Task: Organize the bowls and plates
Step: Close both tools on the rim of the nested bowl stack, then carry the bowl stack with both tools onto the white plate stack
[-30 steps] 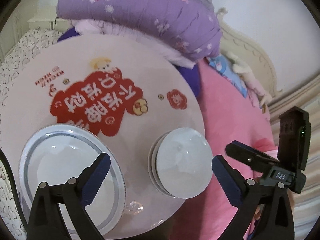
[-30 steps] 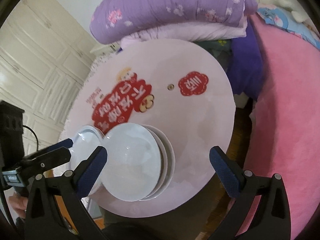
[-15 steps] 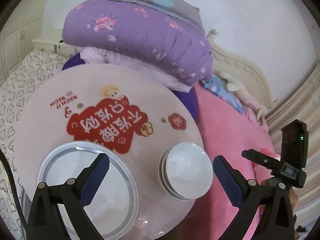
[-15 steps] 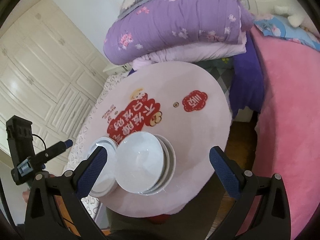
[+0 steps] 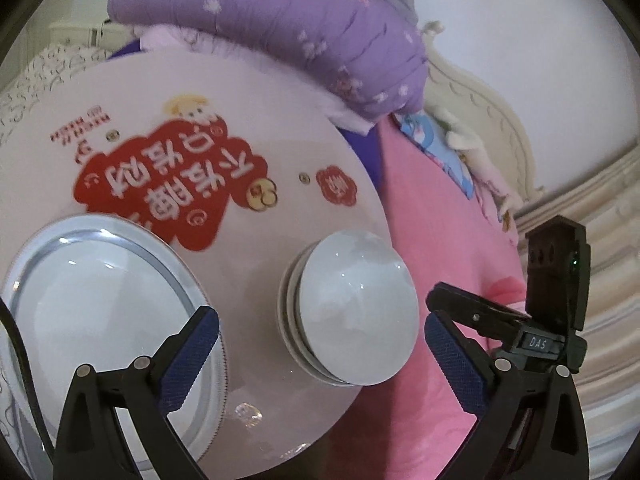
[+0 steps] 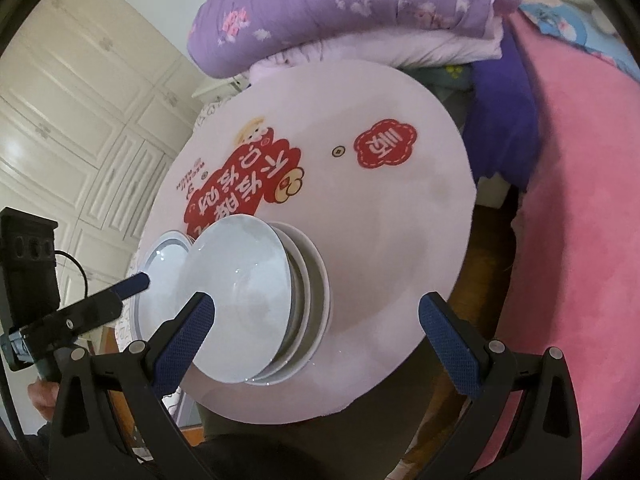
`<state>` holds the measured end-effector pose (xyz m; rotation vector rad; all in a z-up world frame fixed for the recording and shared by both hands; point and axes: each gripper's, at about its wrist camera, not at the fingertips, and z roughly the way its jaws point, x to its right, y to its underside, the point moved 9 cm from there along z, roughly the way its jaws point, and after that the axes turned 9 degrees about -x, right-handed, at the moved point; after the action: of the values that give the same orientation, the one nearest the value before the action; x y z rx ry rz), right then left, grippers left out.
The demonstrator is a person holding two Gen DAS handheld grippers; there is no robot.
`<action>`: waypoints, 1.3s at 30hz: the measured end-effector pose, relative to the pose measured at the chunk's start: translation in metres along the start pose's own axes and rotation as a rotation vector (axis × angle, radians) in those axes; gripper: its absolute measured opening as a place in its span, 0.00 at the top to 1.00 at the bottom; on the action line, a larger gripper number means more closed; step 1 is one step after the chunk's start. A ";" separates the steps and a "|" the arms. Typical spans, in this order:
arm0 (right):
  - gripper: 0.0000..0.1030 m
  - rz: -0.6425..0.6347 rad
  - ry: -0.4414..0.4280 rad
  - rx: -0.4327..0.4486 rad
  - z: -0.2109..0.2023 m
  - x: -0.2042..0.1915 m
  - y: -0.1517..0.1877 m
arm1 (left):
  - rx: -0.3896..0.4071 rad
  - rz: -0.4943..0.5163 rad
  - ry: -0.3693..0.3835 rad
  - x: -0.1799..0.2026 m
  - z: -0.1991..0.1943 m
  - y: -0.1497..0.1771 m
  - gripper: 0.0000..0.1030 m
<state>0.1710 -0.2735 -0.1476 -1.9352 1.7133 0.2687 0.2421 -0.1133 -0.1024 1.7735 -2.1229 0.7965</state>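
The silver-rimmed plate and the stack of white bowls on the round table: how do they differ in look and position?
The silver-rimmed plate lies flat and single; the stack of white bowls is several deep dishes nested together. The plate has a grey-silver band around its rim; the bowls are plain white. The plate looks wider and covers part of the red print, while the bowls sit near the table's edge beside the pink bedding. Both rest on the table, untouched by either gripper.

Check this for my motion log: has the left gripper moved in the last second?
Yes. In its own view the stack of bowls and the round table shrank, then grew again, so the left gripper backed off and returned closer.
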 end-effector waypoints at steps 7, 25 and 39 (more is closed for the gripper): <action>0.00 -0.007 0.018 -0.012 0.003 0.000 -0.006 | -0.082 -0.050 0.024 -0.004 0.022 -0.001 0.03; 0.00 -0.002 0.050 -0.102 0.039 0.006 -0.005 | -0.194 -0.222 0.111 -0.018 0.084 -0.008 0.21; 0.41 -0.003 -0.009 -0.177 0.068 0.000 -0.002 | -0.258 -0.267 0.086 -0.015 0.104 -0.002 0.55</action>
<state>0.1862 -0.2392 -0.2041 -2.0579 1.7315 0.4398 0.2624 -0.1599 -0.1947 1.7969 -1.7910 0.4960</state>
